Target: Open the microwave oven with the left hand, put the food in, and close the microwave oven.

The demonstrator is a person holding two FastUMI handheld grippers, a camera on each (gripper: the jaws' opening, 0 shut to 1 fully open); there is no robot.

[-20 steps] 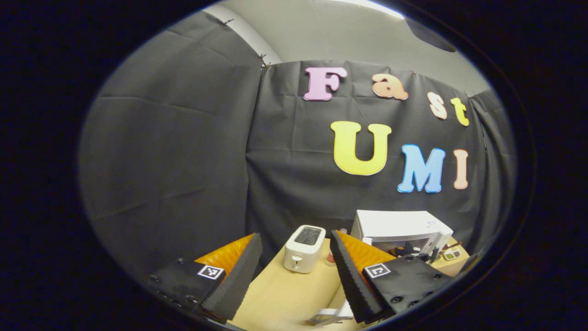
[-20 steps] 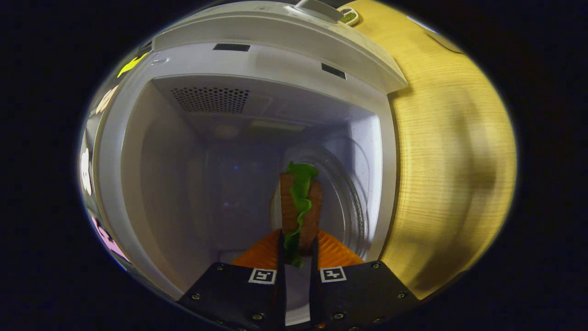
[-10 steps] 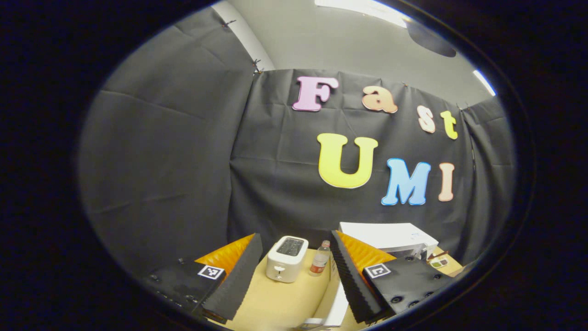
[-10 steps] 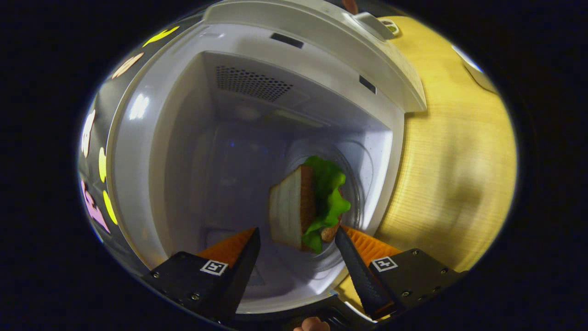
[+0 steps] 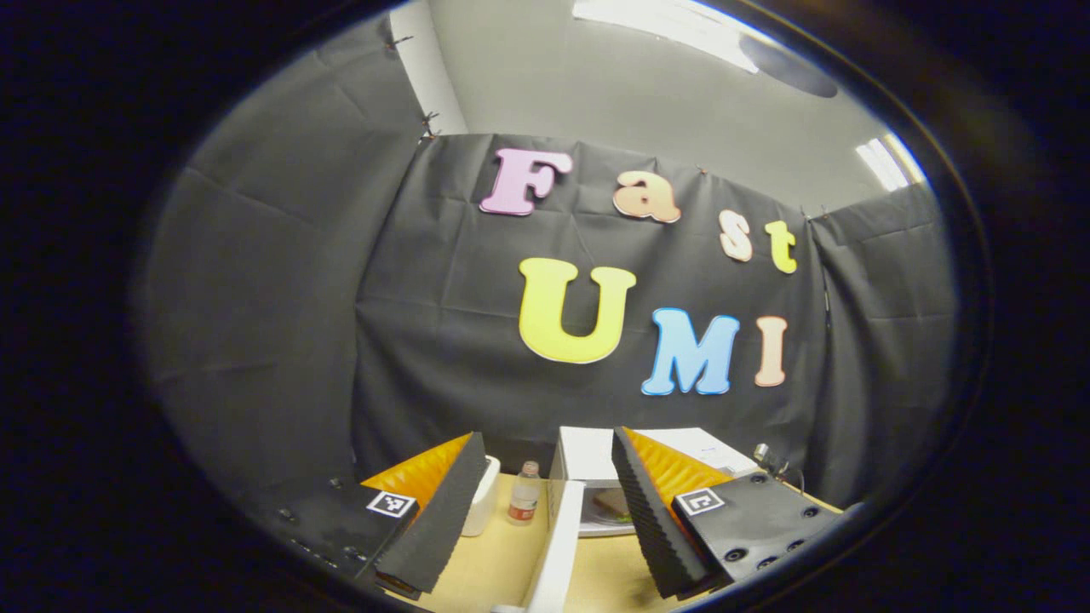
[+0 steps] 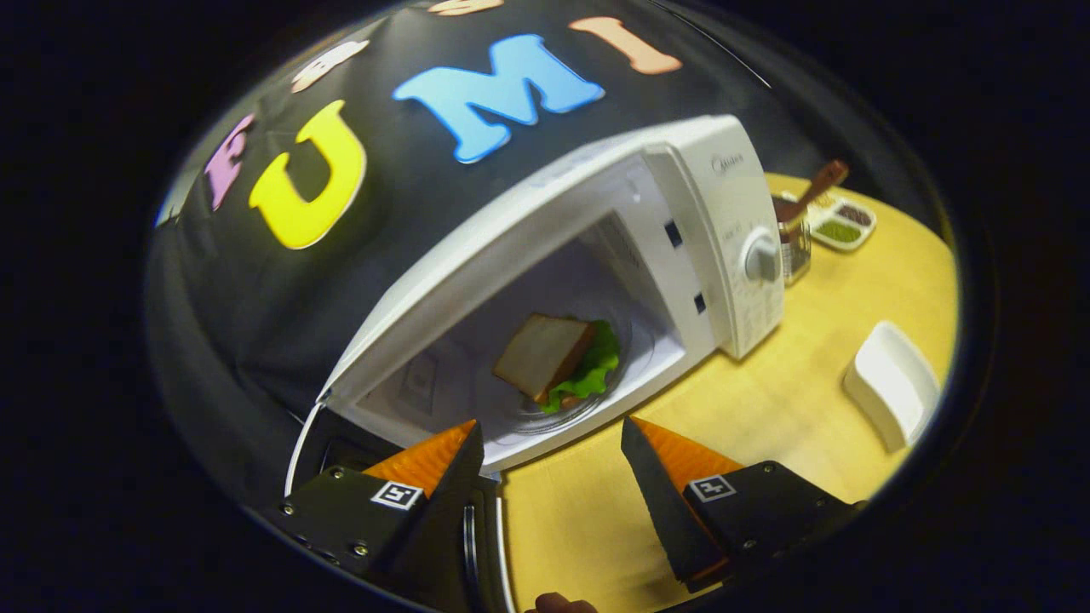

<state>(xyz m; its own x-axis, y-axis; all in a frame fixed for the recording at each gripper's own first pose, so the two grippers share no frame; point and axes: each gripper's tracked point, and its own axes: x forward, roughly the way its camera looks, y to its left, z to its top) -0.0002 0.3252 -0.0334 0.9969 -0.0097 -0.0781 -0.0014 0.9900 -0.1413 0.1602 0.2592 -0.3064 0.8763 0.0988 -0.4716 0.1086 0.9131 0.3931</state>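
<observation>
The white microwave [image 6: 732,230] stands open on the wooden table, its door [image 6: 477,536] swung out at the lower left. A sandwich [image 6: 549,353] with green lettuce lies on the glass turntable inside. My right gripper [image 6: 549,430] is open, outside the cavity in front of the opening, with nothing between its fingers. In the left gripper view, my left gripper [image 5: 547,436] is open and held high and farther back. Between its fingers I see the microwave [image 5: 588,451], the door's white edge [image 5: 555,545] and the sandwich [image 5: 611,505].
A white dish [image 6: 890,383] lies on the table [image 6: 766,409] right of the microwave. A metal cup [image 6: 792,247] with a wooden utensil and a small condiment tray [image 6: 839,226] stand behind it. Left of the microwave stand a bottle [image 5: 521,504] and a toaster [image 5: 488,498].
My right gripper opened, let go of the sandwich on the turntable, and drew back out of the microwave. The left gripper swung so the microwave now sits between its fingers.
</observation>
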